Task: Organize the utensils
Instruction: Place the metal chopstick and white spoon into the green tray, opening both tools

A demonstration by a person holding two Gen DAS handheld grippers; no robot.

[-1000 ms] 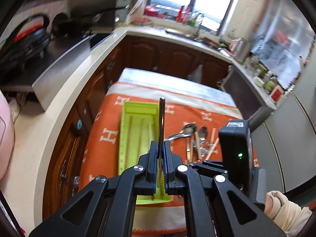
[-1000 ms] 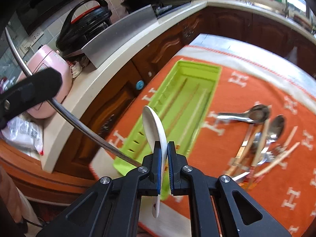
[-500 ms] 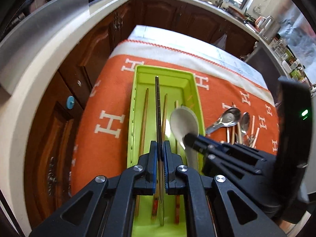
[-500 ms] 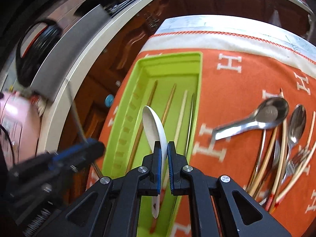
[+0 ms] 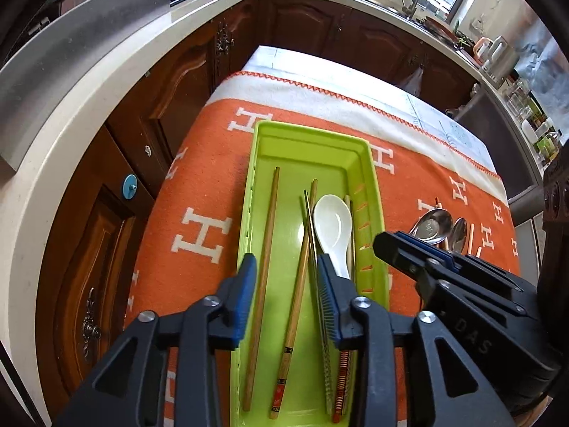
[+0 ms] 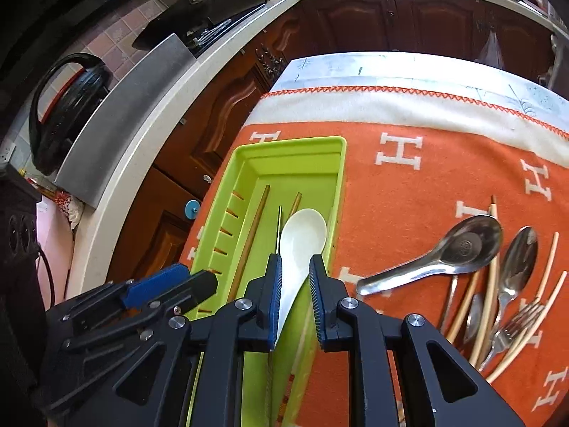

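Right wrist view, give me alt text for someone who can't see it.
The right gripper, fingers opening, releases a white ceramic spoon into a green utensil tray holding chopsticks. Metal spoons, a fork and more chopsticks lie loose on the orange cloth.

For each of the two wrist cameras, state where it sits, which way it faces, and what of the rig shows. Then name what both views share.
Left wrist: sits on the left hand-held gripper, looking steeply down into the green tray; its jaws are opening, and the right hand-held gripper shows alongside.
Right wrist: sits on the right hand-held gripper, aimed down over the tray's right side, its opening jaws astride the white spoon; the left hand-held gripper shows.
Shared: tray, white spoon, orange cloth.
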